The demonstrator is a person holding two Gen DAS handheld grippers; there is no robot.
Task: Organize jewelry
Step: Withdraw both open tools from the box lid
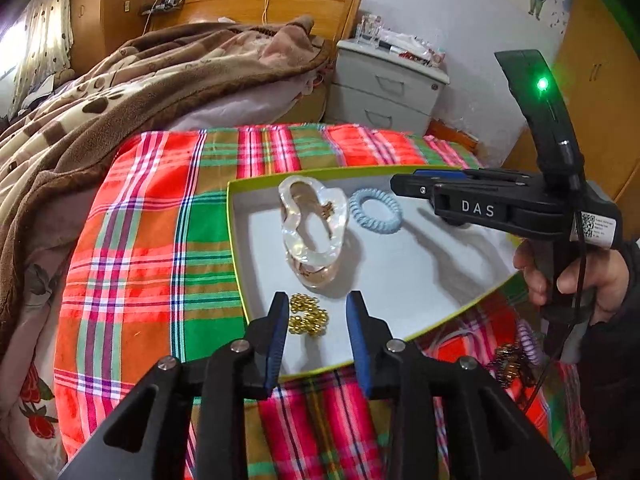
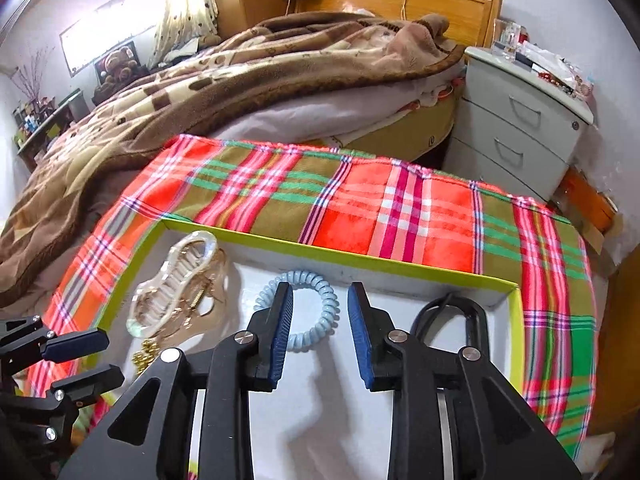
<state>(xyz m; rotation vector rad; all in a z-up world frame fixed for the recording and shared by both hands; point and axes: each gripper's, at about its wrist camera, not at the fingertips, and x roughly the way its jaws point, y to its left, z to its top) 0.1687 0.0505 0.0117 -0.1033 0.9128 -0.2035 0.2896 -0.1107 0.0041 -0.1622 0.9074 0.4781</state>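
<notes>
Resting inside the green-rimmed tray (image 1: 236,240) are a clear hair claw clip (image 1: 314,232), a blue spiral hair tie (image 2: 298,308) and a gold bead chain (image 1: 308,314). Both the left gripper (image 1: 318,336) and right gripper (image 2: 320,330) hang open, empty. Outside, on the plaid cloth (image 1: 152,240), a purple spiral tie (image 1: 530,340) and dark beads (image 1: 510,364) apparently remain to sort.

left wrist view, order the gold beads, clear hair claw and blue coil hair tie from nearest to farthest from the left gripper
1. Gold beads, between the left gripper's open fingers, at the tray's near edge.
2. Clear hair claw, just beyond, mid-tray.
3. Blue coil hair tie, farthest, to the right by the right gripper.
</notes>
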